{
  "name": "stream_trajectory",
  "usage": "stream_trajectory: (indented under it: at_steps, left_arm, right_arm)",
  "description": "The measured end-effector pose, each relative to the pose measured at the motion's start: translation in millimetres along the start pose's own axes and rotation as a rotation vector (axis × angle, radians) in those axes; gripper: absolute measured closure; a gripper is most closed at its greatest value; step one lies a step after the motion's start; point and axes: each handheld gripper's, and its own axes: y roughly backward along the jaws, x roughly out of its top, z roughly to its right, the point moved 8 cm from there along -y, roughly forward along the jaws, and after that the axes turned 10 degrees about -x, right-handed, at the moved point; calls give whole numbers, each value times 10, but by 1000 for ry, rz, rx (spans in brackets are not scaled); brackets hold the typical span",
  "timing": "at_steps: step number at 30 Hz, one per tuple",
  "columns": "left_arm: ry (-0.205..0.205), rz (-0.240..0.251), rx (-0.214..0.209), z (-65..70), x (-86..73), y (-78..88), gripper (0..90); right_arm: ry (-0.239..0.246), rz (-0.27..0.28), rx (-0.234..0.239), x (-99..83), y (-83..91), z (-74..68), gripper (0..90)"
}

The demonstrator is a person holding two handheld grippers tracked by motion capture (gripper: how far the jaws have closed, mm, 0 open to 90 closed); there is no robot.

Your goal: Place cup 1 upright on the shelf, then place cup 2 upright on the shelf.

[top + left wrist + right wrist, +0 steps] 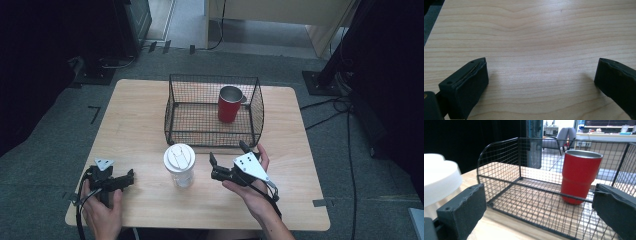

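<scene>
Reaching for the white-lidded cup beside the wire basket

Step in hand, as we judge it: approach, before any grasp. Our right tongs point(227, 155) hang just right of the white-lidded cup point(179, 165), jaws spread wide with nothing between them. In the right gripper view the jaws frame the wire basket point(499, 180) rather than the cup, whose lid sits off at the left edge point(439, 177). Left tongs point(131, 176) rest at the near left corner of the table point(135, 115), also released, with bare wood between the jaws in the left gripper view point(541, 75).

Containers:
- Wire basket: middle of the table's far half, open at the top. It holds one red tumbler point(229, 104), upright, in the right part of the basket, near the far wall. The tumbler's mouth is open; we cannot tell what is inside.
- White-lidded cup: upright on the table, just in front of the basket's near wall and apart from it. The lid is on, so its contents are hidden.

Next move, our judgement: swing the right tongs left so the cup's body lies between the jaws, below the lid, then close. The free space in the basket is on its left side.
</scene>
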Motion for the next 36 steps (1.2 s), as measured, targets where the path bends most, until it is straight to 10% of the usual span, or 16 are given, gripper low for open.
stream_trajectory:
  at_steps: [20, 36]
  left_arm:
    - [-1, -1, 0, -1, -1, 0, 0]
    - [-1, -1, 0, -1, -1, 1, 0]
  right_arm:
    - [21, -70, 137, -440, 264, -478, 0]
    - [21, -84, 223, -491, 133, -911, 0]
